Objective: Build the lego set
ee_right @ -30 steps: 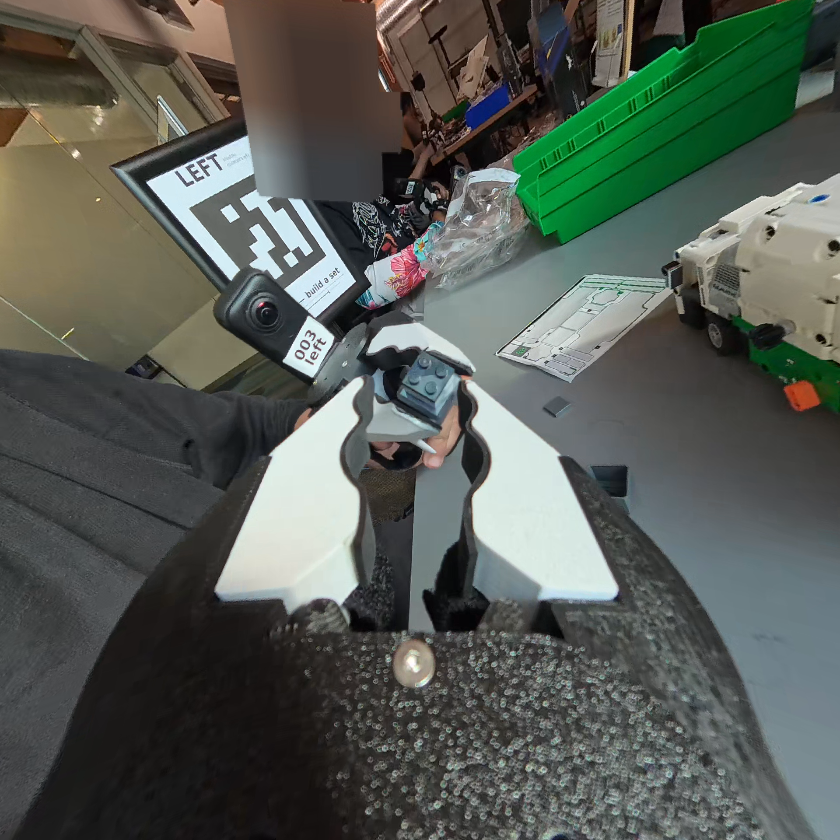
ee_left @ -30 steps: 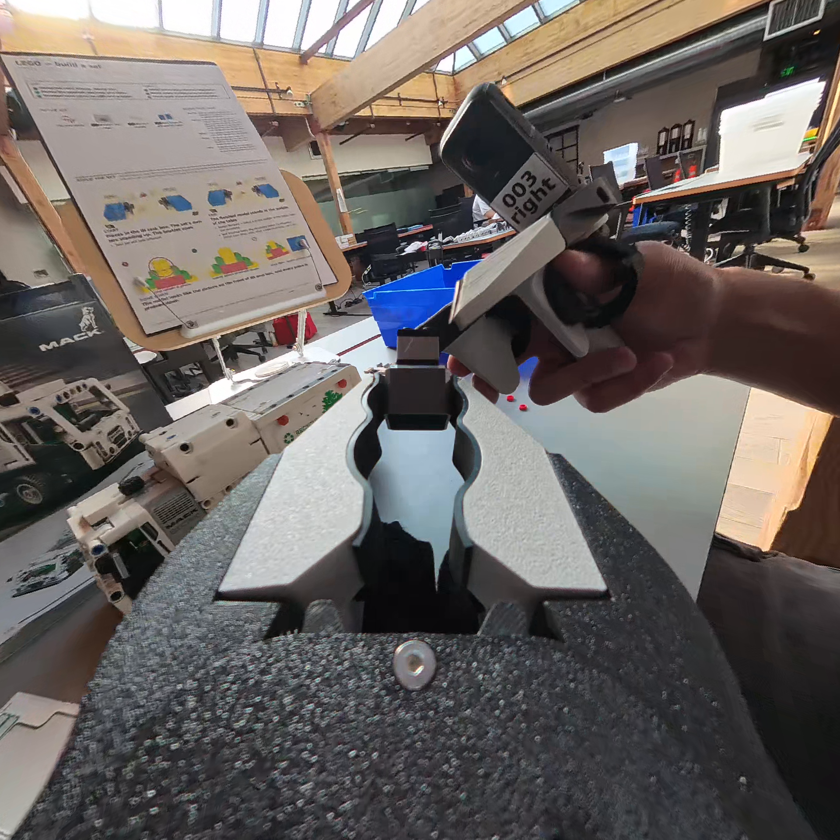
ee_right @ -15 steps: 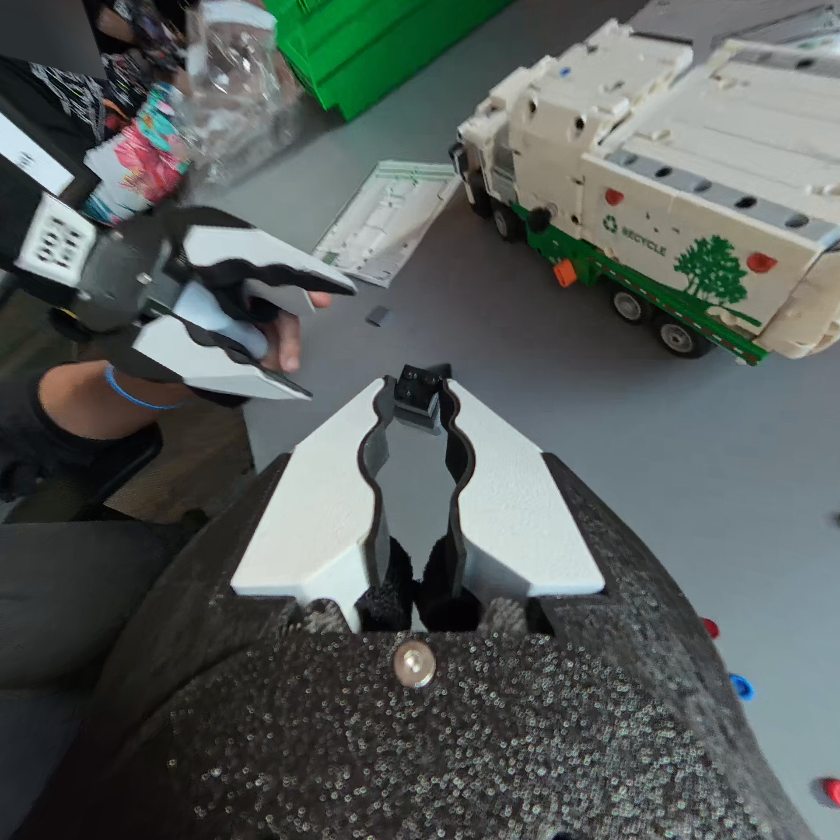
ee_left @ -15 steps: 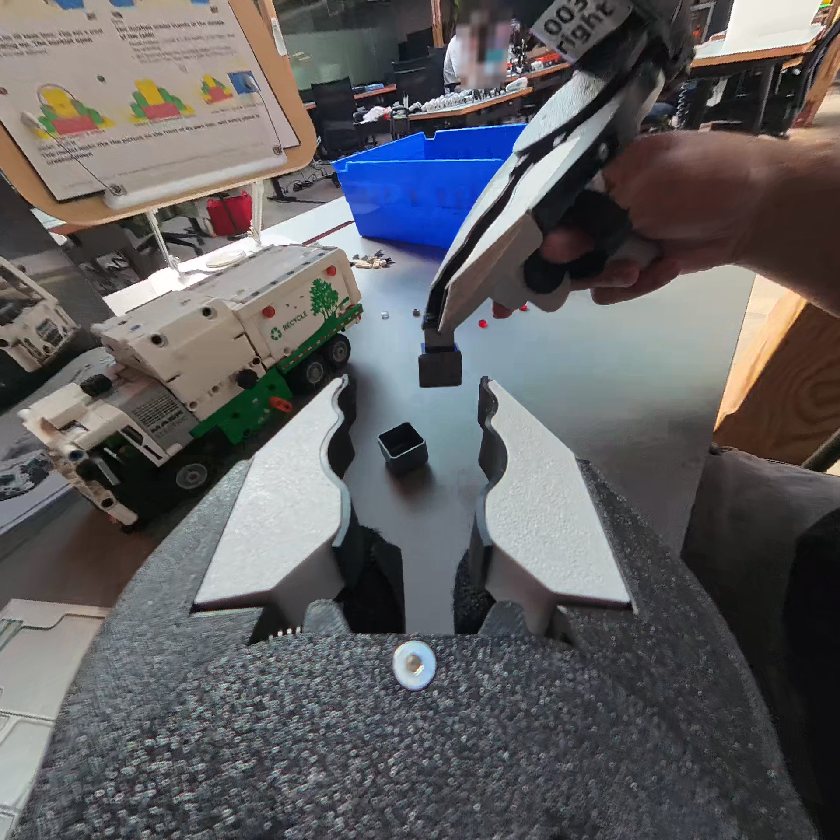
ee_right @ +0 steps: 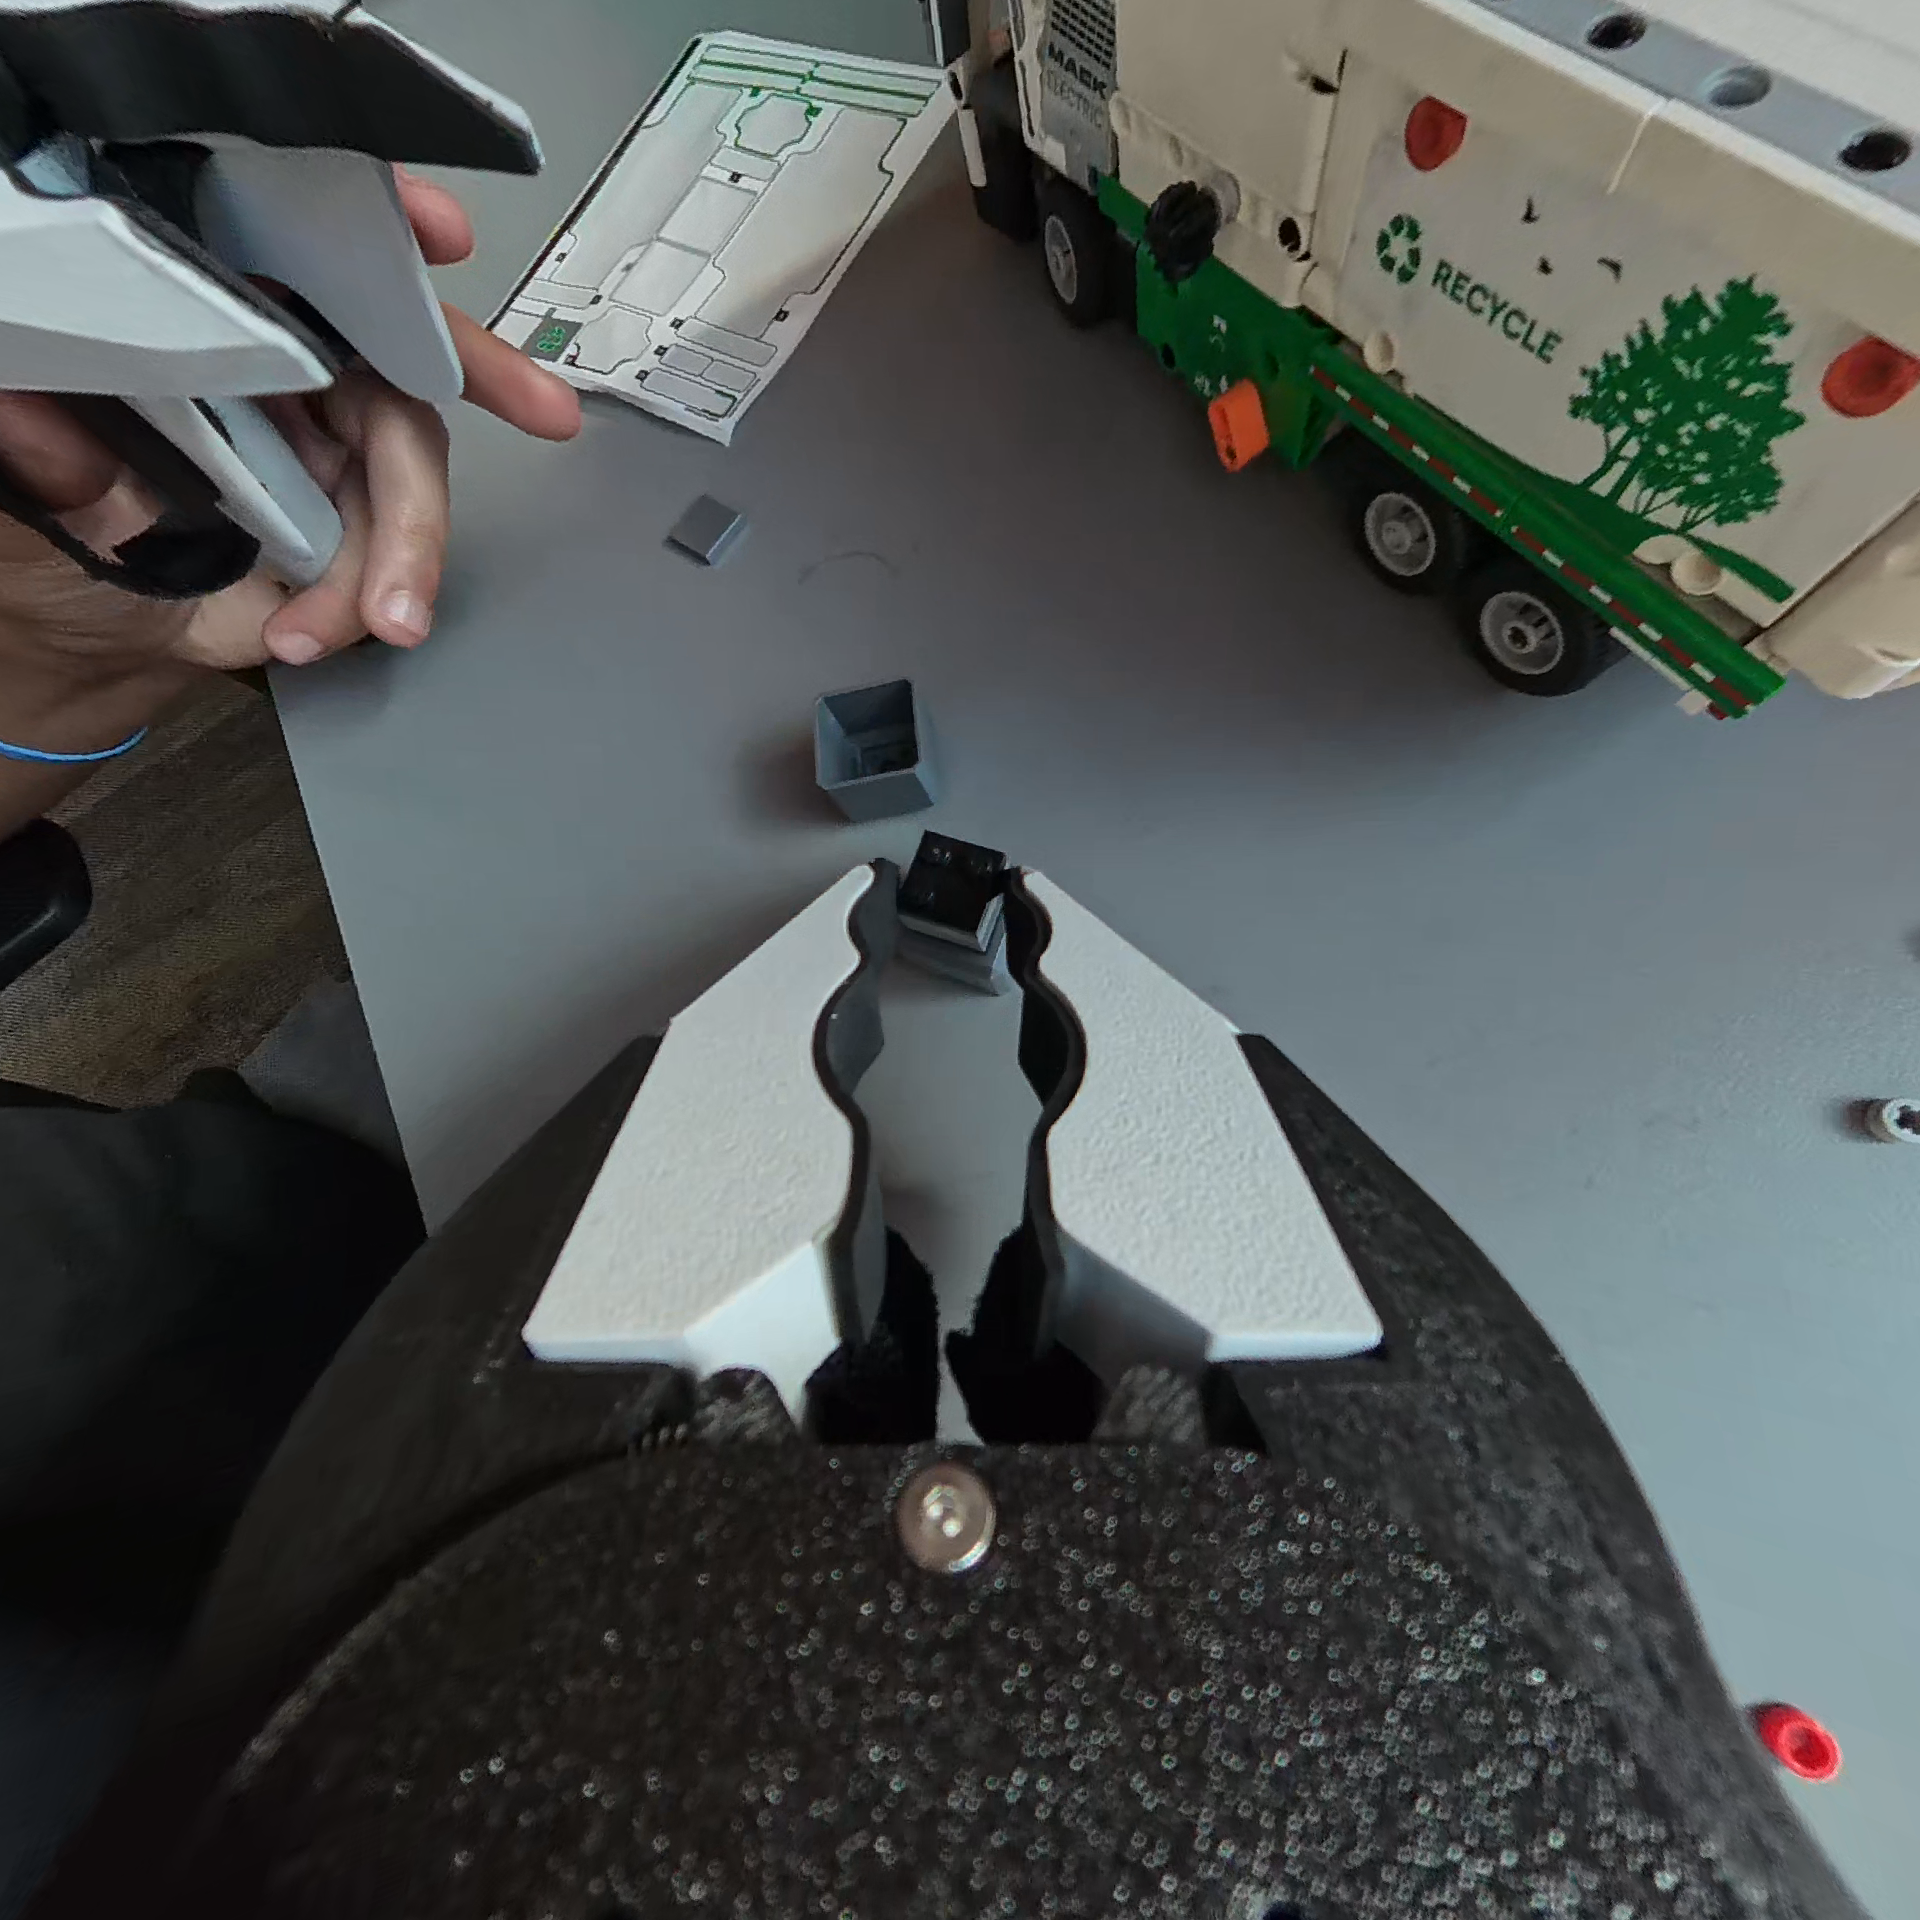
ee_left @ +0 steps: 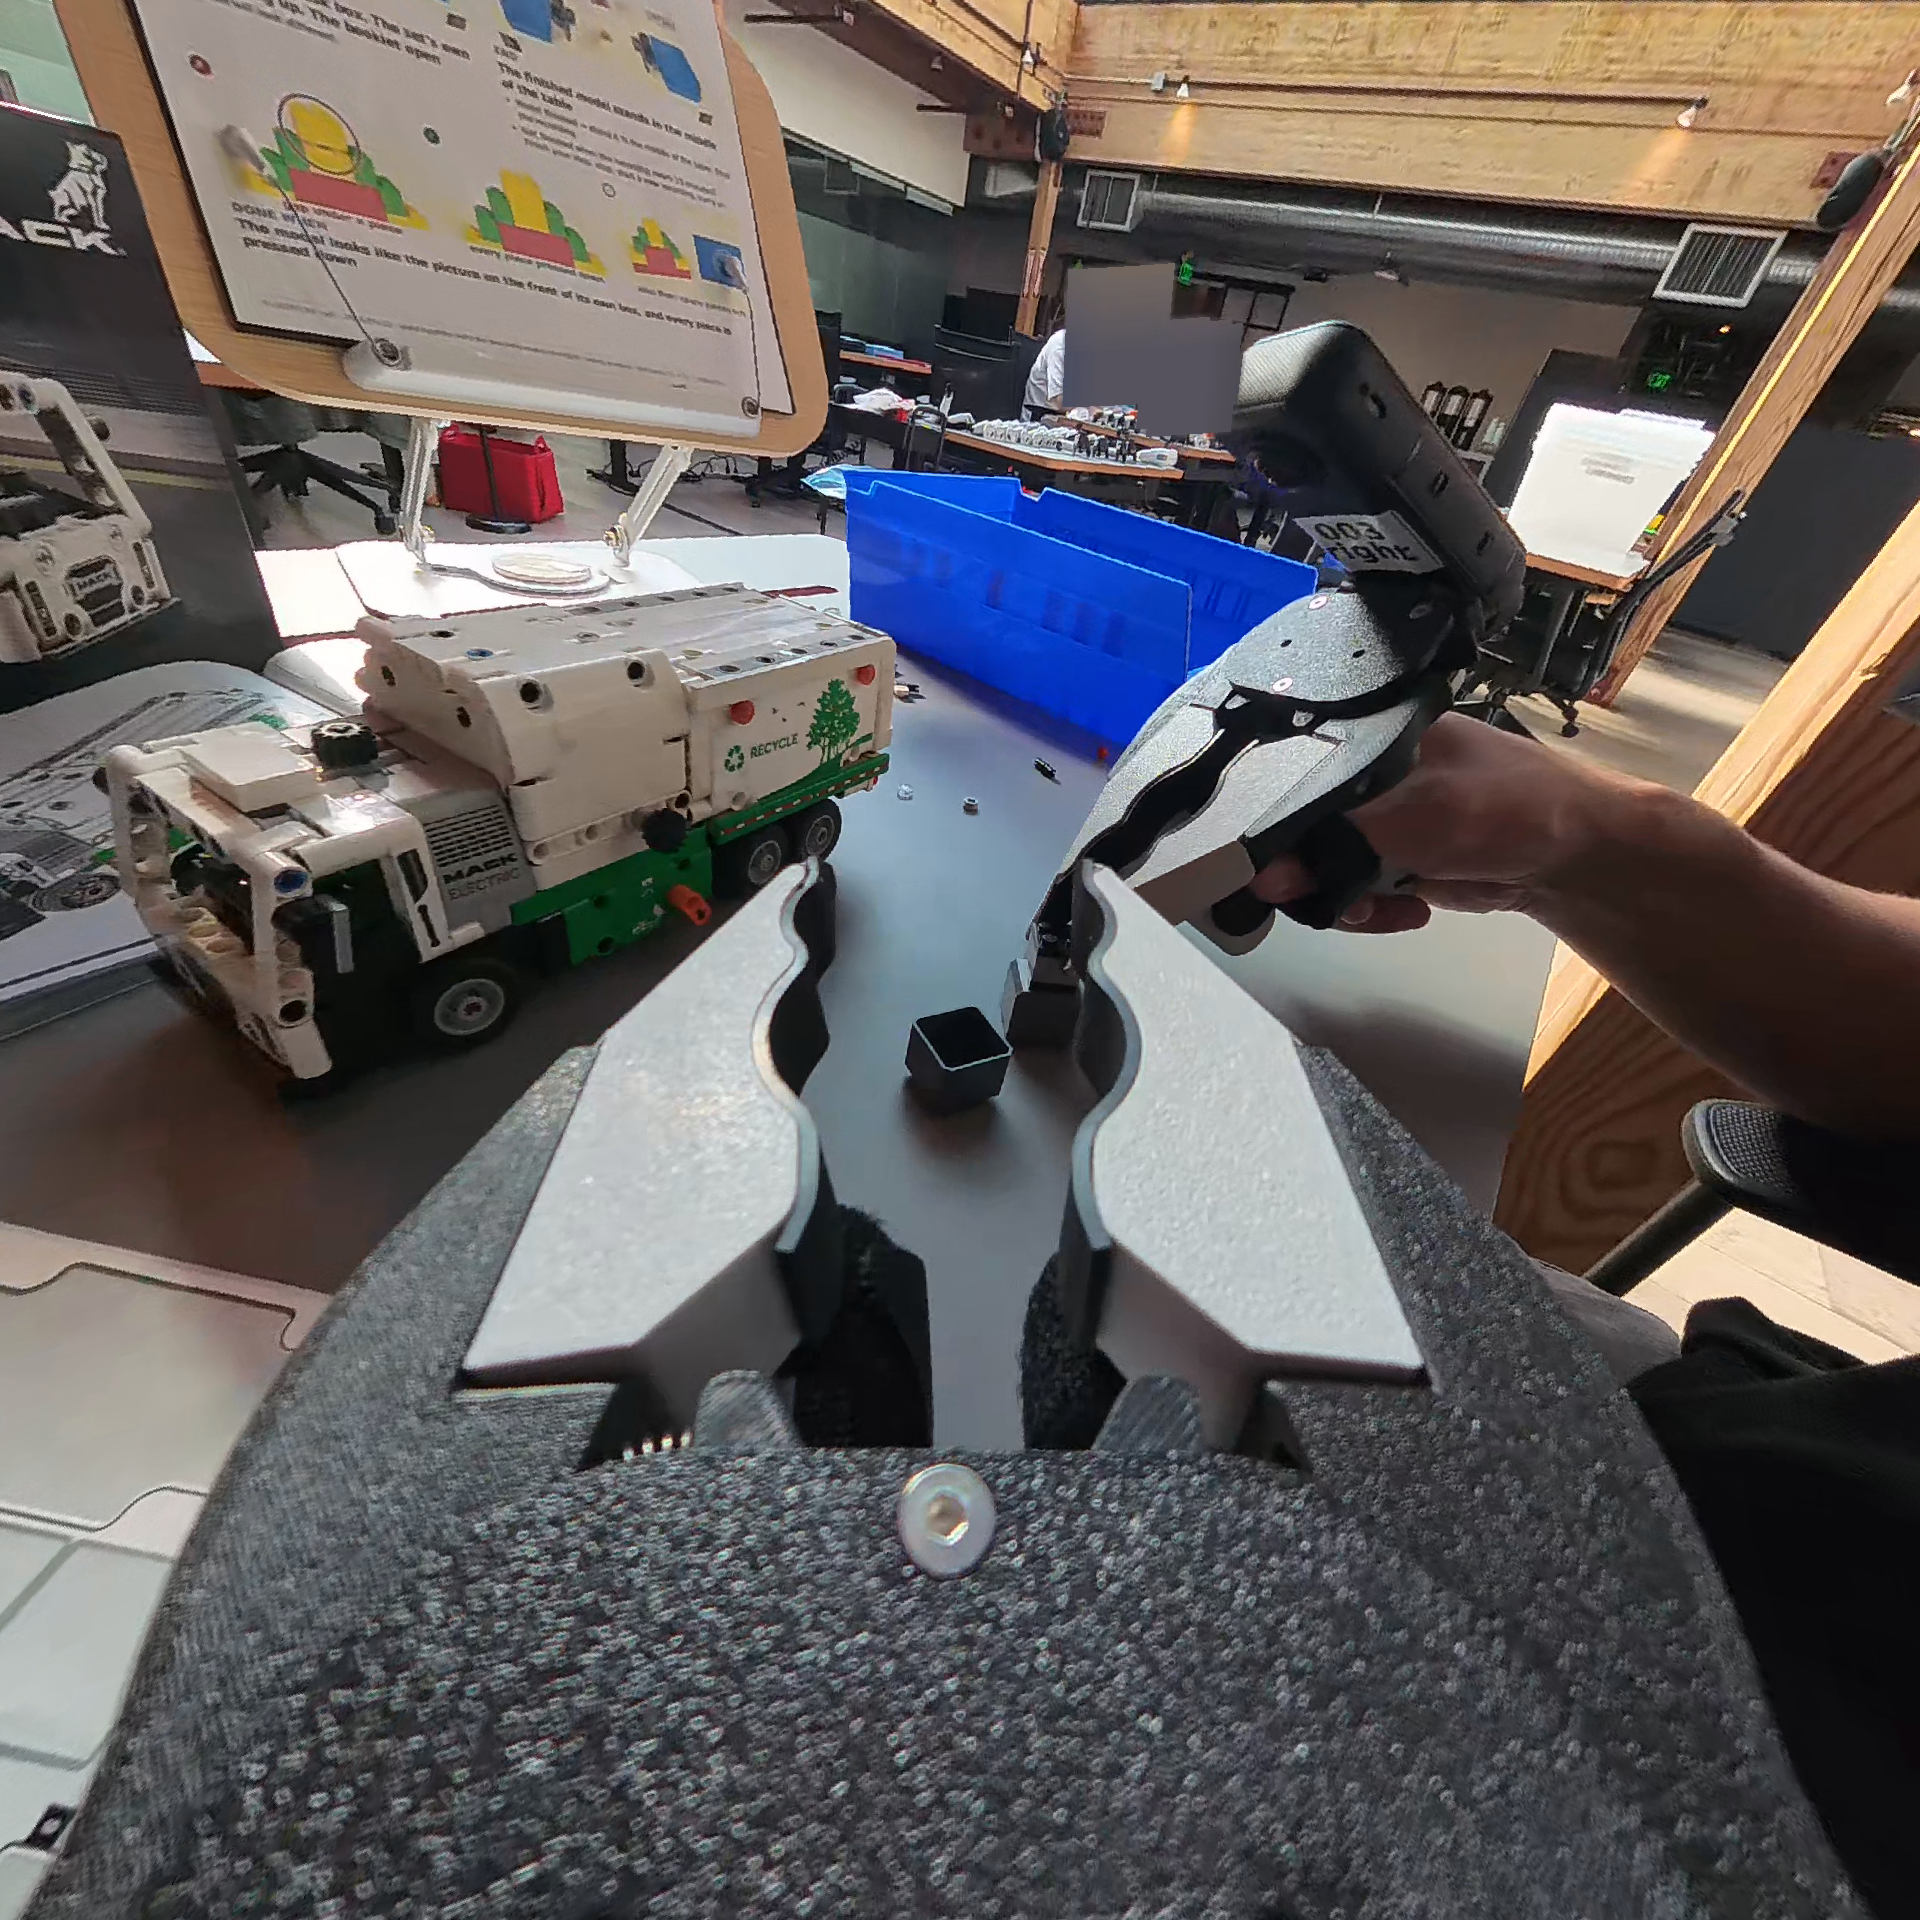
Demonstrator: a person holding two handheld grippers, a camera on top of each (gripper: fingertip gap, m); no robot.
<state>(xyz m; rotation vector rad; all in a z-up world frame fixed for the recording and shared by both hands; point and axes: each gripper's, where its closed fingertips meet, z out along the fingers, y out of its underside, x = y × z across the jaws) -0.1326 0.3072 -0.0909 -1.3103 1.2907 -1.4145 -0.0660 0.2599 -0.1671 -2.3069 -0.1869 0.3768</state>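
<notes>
My right gripper (ee_right: 951, 881) is shut on a small dark brick piece (ee_right: 951, 896) with a grey base. It holds the piece low at the grey table, just beside a small open grey box (ee_right: 878, 748). In the left wrist view the right gripper (ee_left: 1039, 971) comes down from the right with the piece (ee_left: 1039, 1013) at its tip, next to the open box (ee_left: 958, 1055). My left gripper (ee_left: 945, 894) is open and empty, with the box in line between its fingers. It also shows in the right wrist view (ee_right: 260, 260), held above the table's left edge.
The white and green recycling truck model (ee_left: 499, 790) stands left of the box, also seen in the right wrist view (ee_right: 1507, 260). A blue bin (ee_left: 1060, 623), an instruction board (ee_left: 468, 187), a sticker sheet (ee_right: 727, 229), a loose grey tile (ee_right: 707, 528) and a red stud (ee_right: 1795, 1743) lie around. Left tips to right tips: about 12 cm.
A second ago both grippers held the piece in the air. My left gripper let go and opened; my right gripper has carried the piece down beside the open box.
</notes>
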